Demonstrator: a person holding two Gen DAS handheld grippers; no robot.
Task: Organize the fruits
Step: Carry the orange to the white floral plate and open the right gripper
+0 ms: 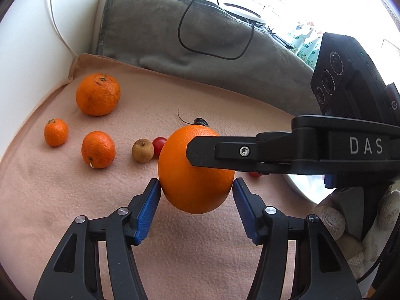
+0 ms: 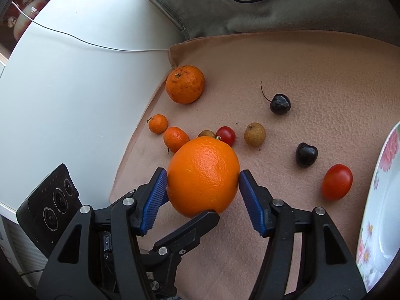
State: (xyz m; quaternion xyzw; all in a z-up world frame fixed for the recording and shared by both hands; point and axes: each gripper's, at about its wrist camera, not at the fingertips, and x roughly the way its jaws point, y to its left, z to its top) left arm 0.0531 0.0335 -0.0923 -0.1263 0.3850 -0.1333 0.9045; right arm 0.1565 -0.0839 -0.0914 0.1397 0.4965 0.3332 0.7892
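Observation:
A large orange (image 1: 185, 182) (image 2: 203, 175) hangs above the pink cloth (image 1: 62, 200) (image 2: 300, 62). My left gripper (image 1: 196, 187) is shut on it, its blue pads pressing both sides. My right gripper (image 2: 202, 177) is shut on the same orange from another angle. In the left wrist view one black finger (image 1: 202, 150) of the right gripper lies across the orange's upper right. In the right wrist view a black finger (image 2: 197, 227) of the left gripper reaches under the orange.
On the cloth lie three mandarins (image 2: 185, 84) (image 2: 157, 124) (image 2: 175, 138), two longans (image 2: 254, 134) (image 2: 206, 133), two cherry tomatoes (image 2: 226, 135) (image 2: 337, 182) and two dark cherries (image 2: 280, 103) (image 2: 306, 155). A flowered plate (image 2: 382, 200) stands at the right. A grey cushion (image 1: 175, 37) lies behind.

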